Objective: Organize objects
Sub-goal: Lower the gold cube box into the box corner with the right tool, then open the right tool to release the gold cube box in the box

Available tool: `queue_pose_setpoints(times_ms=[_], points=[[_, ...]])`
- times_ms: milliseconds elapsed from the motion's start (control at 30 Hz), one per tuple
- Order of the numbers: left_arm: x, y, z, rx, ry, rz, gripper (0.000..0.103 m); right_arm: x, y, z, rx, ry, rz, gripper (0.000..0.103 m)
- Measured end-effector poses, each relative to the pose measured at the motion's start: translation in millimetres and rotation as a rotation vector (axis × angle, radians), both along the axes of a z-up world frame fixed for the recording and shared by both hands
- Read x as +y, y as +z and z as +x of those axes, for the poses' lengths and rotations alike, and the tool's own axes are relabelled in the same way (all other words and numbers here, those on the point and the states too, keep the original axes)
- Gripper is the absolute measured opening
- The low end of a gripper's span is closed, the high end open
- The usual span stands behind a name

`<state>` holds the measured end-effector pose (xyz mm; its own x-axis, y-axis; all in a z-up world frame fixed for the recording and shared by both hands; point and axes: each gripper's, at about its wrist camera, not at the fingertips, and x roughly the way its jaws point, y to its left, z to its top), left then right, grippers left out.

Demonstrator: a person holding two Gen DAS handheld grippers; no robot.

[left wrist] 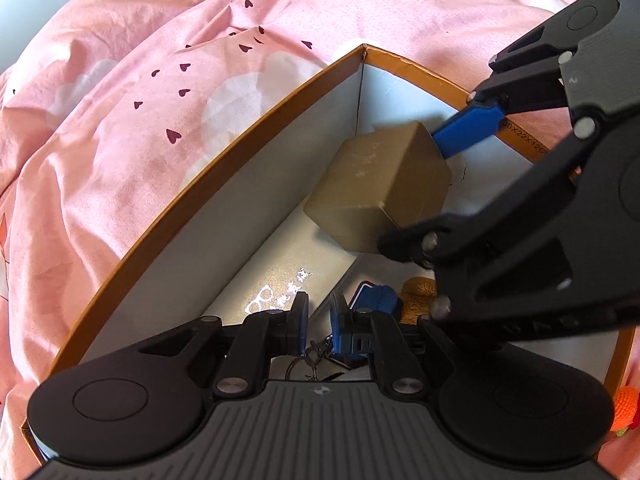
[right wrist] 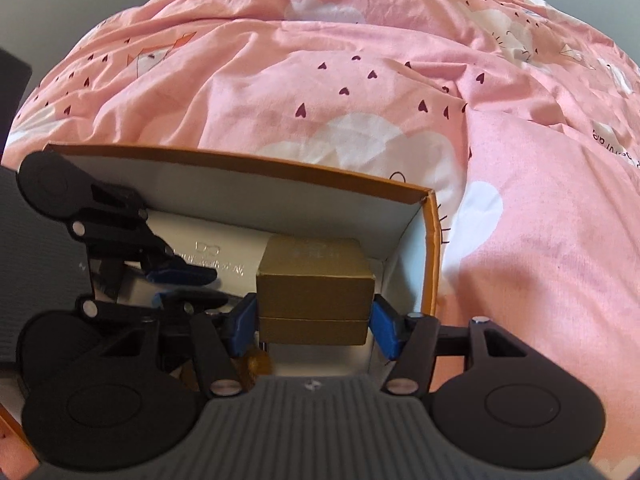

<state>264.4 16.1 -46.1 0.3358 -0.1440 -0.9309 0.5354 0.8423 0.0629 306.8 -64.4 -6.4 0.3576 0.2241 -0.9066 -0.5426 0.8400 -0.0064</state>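
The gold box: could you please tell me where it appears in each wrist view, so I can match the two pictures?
Left wrist view: the gold box is right of centre, inside the orange-rimmed cardboard box, gripped by the right gripper.
Right wrist view: the gold box is at lower centre, between the gripper's blue pads.
Shared landmark: the white glasses case lying beside it.

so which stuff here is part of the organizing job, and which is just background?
In the job:
- orange-rimmed box, the container
- gold box, held between the right gripper fingers, inside the container
- white glasses case, lying in it
- key ring, at the nearly shut left gripper
- blue item and brown item, also inside

Lying about:
- pink bedding
- orange knitted thing, outside the box
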Motion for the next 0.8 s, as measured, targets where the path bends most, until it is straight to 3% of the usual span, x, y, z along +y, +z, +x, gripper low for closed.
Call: queue_pose_setpoints(times_ms=[133,400,667,800], points=[[-4,-1,-4,-0.018,-0.023,0.025,0.014,0,0,0,0.044,0.023,-0.024,0.063],[-2,-1,-6,-0.028,-0.022,-0.015,0.014,0,2,9,0.102,0.006,-0.025,0.064],[2,0,-7,-0.037,-0.042,-0.016,0.014,2,6,12,0.101,0.01,-0.049,0.066],[4,3,-7,-0.042,-0.038,-0.031,0.014,0,10,10,0.089,0.023,-0.049,0.058]])
